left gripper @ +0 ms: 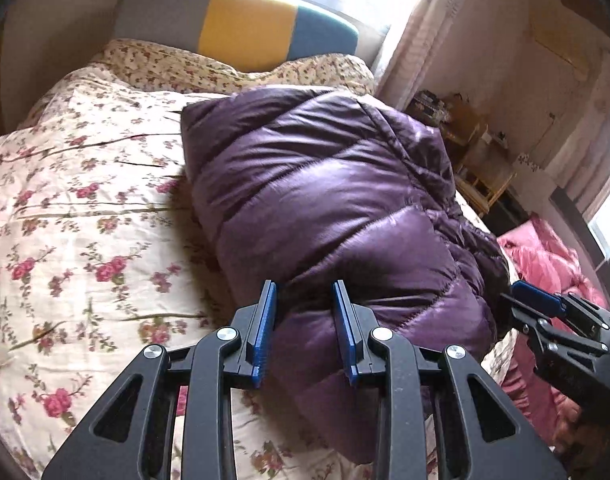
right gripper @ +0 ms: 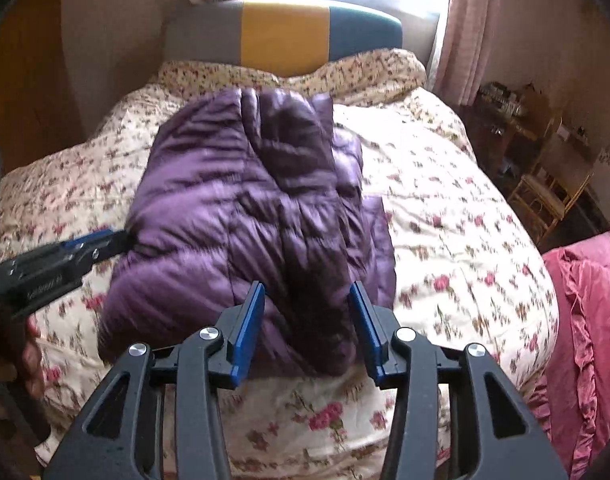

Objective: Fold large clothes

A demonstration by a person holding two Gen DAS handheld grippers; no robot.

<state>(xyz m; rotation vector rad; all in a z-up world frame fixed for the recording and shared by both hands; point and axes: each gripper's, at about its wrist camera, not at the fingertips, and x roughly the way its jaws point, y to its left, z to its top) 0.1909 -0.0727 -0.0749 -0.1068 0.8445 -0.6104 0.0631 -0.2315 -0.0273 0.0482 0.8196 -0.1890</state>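
A purple quilted down jacket (left gripper: 325, 192) lies folded into a thick bundle on the floral bedspread (left gripper: 65, 200). My left gripper (left gripper: 304, 286) hovers over the jacket's near end. Its blue pads stand apart, and between them shows only fabric that lies lower down. In the right wrist view the jacket (right gripper: 241, 216) lies mid-bed, and the left gripper (right gripper: 119, 238) reaches its left edge. My right gripper (right gripper: 307, 286) stands open above the jacket's near edge with nothing pinched. From the left wrist view the right gripper (left gripper: 513, 294) sits just off the jacket's right side.
A grey, yellow and teal headboard (left gripper: 245, 24) backs the bed under a bright window. Pink ruffled bedding (right gripper: 585, 300) lies beside the bed on the right. A wooden chair (right gripper: 545, 200) and cluttered shelves stand beyond it. A hand (right gripper: 29, 352) holds the left gripper's handle.
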